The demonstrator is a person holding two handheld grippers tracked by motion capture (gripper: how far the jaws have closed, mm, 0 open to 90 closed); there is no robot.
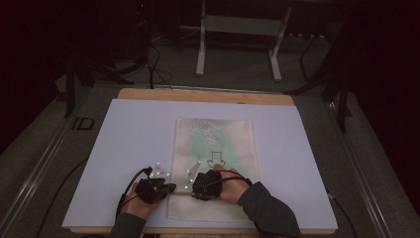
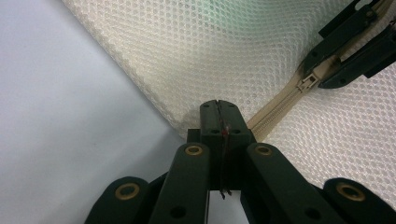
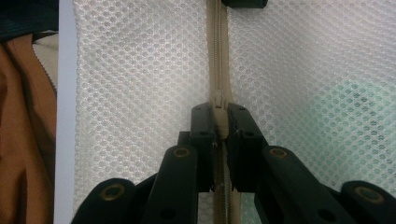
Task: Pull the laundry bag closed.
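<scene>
Grippers sit at the worktop's [image 1: 124,129] near edge: the left gripper [image 2: 218,106] pinches the edge of the mesh bag [image 1: 214,148] at the zip's end, the right gripper [image 3: 219,116] clamps the zip pull [image 3: 219,122]. Beyond them the bag lies flat.

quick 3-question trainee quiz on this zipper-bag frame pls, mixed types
1. True or false: the right tongs are shut on the zipper pull of the mesh bag.
2. What do the left tongs pinch? A) the bag's edge at the end of the zipper tape B) the white board C) a cable
3. Fill in: the green item showing through the mesh lies ____ the bag.

Key
1. True: the pull sits between the shut jaws.
2. A: the jaws are closed where the tape meets the bag's edge.
3. inside
</scene>
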